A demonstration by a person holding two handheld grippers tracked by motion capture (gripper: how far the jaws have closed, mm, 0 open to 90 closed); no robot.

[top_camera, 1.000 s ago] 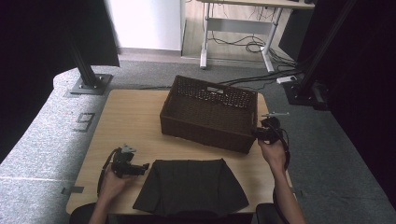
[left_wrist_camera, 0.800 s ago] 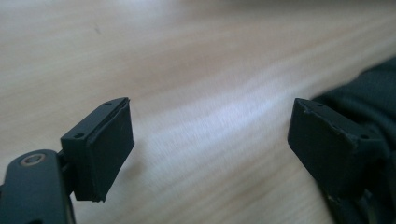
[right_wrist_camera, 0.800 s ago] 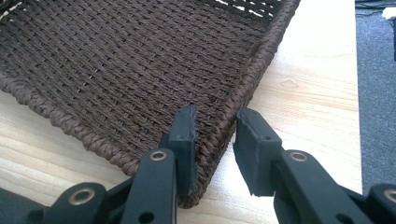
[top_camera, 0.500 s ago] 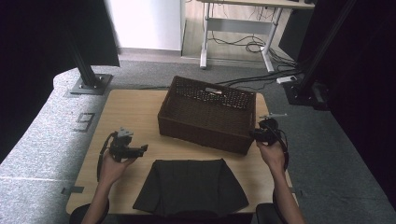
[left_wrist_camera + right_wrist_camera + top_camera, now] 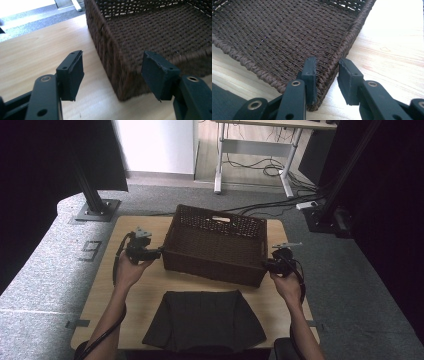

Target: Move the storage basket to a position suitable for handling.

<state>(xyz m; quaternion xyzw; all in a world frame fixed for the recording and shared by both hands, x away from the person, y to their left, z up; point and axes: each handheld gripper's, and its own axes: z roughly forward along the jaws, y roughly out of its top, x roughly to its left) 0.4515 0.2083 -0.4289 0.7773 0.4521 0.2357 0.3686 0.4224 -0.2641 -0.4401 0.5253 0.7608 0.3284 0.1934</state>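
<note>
While my right tongs clamp the basket rim at its corner, my left tongs, jaws just closing, straddle the opposite corner without contact.

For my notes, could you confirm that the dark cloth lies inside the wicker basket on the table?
Not quite: the high view shows the dark cloth lying on the table in front of the wicker basket, nearer the person, not inside it.

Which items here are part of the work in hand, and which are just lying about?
In use: wicker basket; right gripper clamped on its wall; left gripper, jaws just closing astride the opposite wall.
Lying about: folded dark cloth on the table.
</note>
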